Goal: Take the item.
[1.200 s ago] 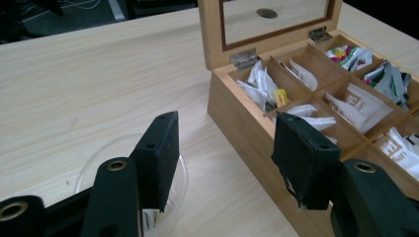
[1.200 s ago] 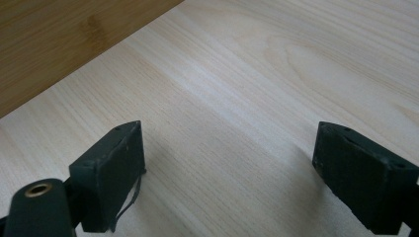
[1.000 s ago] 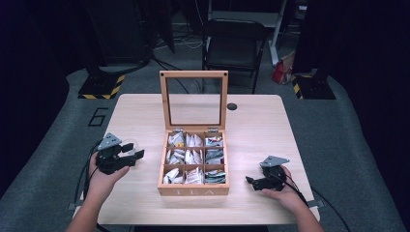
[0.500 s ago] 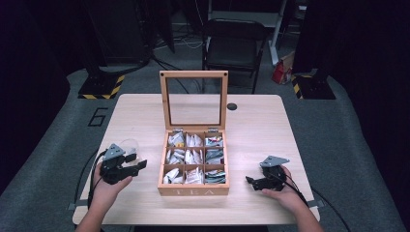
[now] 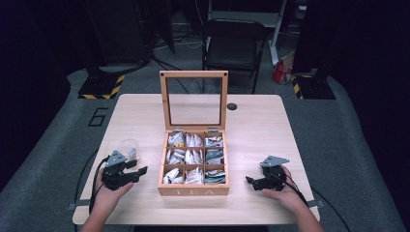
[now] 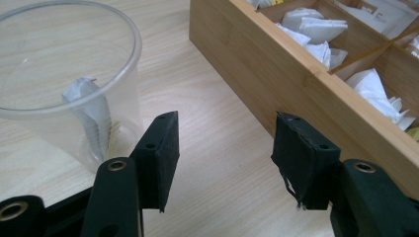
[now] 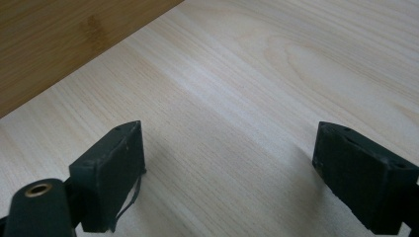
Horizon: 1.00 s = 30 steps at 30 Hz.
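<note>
The clear plastic cup (image 6: pixel 64 79) with a white tea bag (image 6: pixel 91 116) inside stands left of the open bamboo tea box (image 5: pixel 193 189). The left gripper (image 6: pixel 225 158) hovers spread and empty just beside it; a careless sweep could tip the light cup. The right gripper (image 7: pixel 230 173) rests spread, empty.

The high view looks forward and down from above the person's side onto the whole wooden table (image 5: pixel 251 121), with the open tea box (image 5: pixel 194 162) at its middle. The left gripper view sits low and close, facing along its jaws toward the clear plastic cup (image 6: pixel 64 74) and the tea box's side wall (image 6: pixel 276 84). The right gripper view hugs the tabletop (image 7: pixel 247 98), catching the box's wall (image 7: pixel 59 34). All three views share the box and the tabletop.
</note>
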Motion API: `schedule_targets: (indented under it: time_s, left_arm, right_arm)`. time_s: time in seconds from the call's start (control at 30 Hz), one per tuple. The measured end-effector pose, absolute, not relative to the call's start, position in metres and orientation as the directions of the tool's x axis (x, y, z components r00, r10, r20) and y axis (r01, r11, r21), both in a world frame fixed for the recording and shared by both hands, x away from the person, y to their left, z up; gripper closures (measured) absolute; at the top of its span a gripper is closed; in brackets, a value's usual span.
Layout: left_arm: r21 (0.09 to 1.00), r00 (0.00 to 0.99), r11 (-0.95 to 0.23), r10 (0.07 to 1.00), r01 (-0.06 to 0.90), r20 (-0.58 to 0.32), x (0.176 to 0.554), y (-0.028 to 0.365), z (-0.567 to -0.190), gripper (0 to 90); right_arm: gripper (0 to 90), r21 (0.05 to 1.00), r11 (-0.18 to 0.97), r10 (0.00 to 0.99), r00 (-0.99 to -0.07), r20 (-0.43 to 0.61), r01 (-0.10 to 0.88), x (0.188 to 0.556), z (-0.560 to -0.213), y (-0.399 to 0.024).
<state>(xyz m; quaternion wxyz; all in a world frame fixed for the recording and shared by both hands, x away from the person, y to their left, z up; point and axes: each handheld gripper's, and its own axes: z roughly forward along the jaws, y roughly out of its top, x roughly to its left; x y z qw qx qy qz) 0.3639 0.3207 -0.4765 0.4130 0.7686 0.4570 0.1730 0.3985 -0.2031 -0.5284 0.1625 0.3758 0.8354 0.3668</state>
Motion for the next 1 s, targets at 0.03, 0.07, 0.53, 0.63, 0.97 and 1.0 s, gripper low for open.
schedule_targets:
  time_s: [0.03, 0.07, 0.53, 0.63, 0.97, 1.0]
  left_arm:
    - [0.792, 0.526, -0.249, 0.844, 0.557, -0.105, 0.364, 0.321, -0.477, 43.6]
    - [0.792, 0.526, -0.249, 0.844, 0.557, -0.105, 0.364, 0.321, -0.477, 43.6]
    - [0.768, 0.54, -0.288, 0.837, 0.572, -0.088, 0.364, 0.321, -0.492, 43.5]
    - [0.757, 0.541, -0.3, 0.837, 0.58, -0.083, 0.363, 0.32, -0.497, 43.5]
    - [0.742, 0.554, -0.324, 0.829, 0.587, -0.077, 0.365, 0.315, -0.502, 43.5]
    - [0.741, 0.558, -0.322, 0.826, 0.59, -0.085, 0.365, 0.314, -0.502, 43.5]
  right_arm:
    - [11.9, 0.735, 0.449, 0.747, -0.665, 0.004, 0.509, 0.399, -0.528, -0.203]
    - [11.9, 0.735, 0.449, 0.747, -0.665, 0.004, 0.509, 0.399, -0.528, -0.203]
    - [11.9, 0.735, 0.449, 0.747, -0.665, 0.004, 0.509, 0.399, -0.528, -0.203]
    - [11.9, 0.735, 0.449, 0.746, -0.666, 0.005, 0.509, 0.398, -0.528, -0.203]
    - [11.9, 0.735, 0.449, 0.746, -0.666, 0.005, 0.508, 0.398, -0.528, -0.203]
    - [11.9, 0.735, 0.448, 0.747, -0.665, 0.005, 0.509, 0.399, -0.528, -0.203]
